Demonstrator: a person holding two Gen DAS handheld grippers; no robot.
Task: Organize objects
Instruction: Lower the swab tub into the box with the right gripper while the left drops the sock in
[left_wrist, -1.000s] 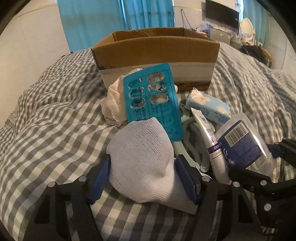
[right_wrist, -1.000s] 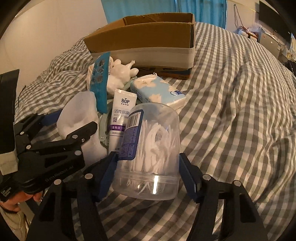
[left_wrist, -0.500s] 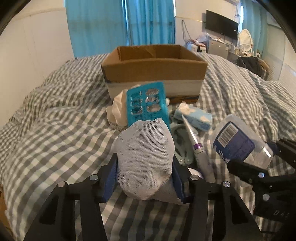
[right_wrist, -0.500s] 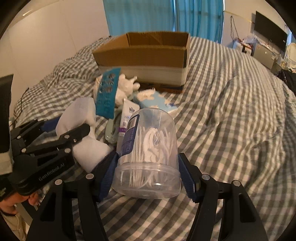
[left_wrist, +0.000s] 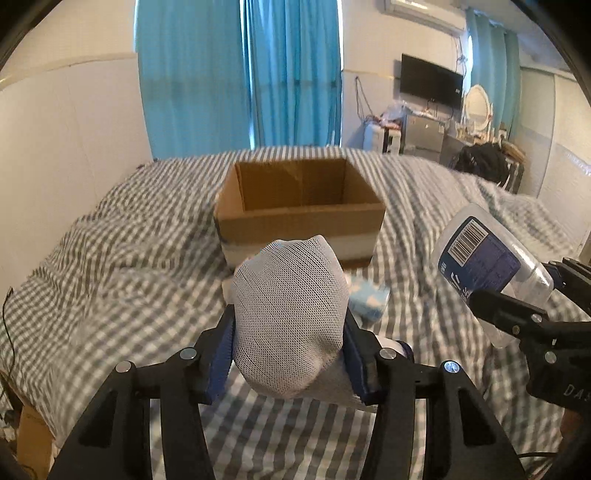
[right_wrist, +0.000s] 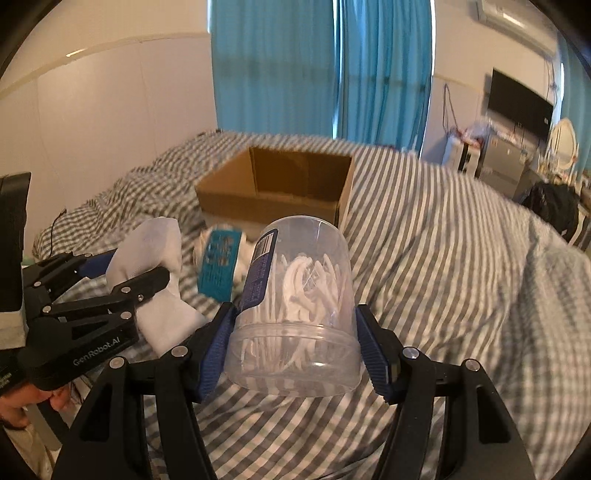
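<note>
My left gripper (left_wrist: 290, 328) is shut on a white mesh sock (left_wrist: 291, 314) and holds it above the checked bed. It also shows in the right wrist view (right_wrist: 122, 273), with the sock (right_wrist: 155, 258). My right gripper (right_wrist: 295, 325) is shut on a clear plastic jar of floss picks (right_wrist: 299, 314); the jar also shows at the right of the left wrist view (left_wrist: 484, 262). An open, empty cardboard box (left_wrist: 299, 206) sits ahead on the bed and also shows in the right wrist view (right_wrist: 277, 192).
A teal blister pack (right_wrist: 219, 269) and a white soft toy (right_wrist: 203, 243) lie on the bed before the box. A blue-and-white tissue packet (left_wrist: 369, 299) lies beside the sock. Blue curtains (left_wrist: 240, 74) and a dresser with a TV (left_wrist: 430, 81) stand behind the bed.
Both grippers have risen from the pile with the sock and the jar held. The box now appears lower and its inside is visible. The items on the bed have dropped from view.
</note>
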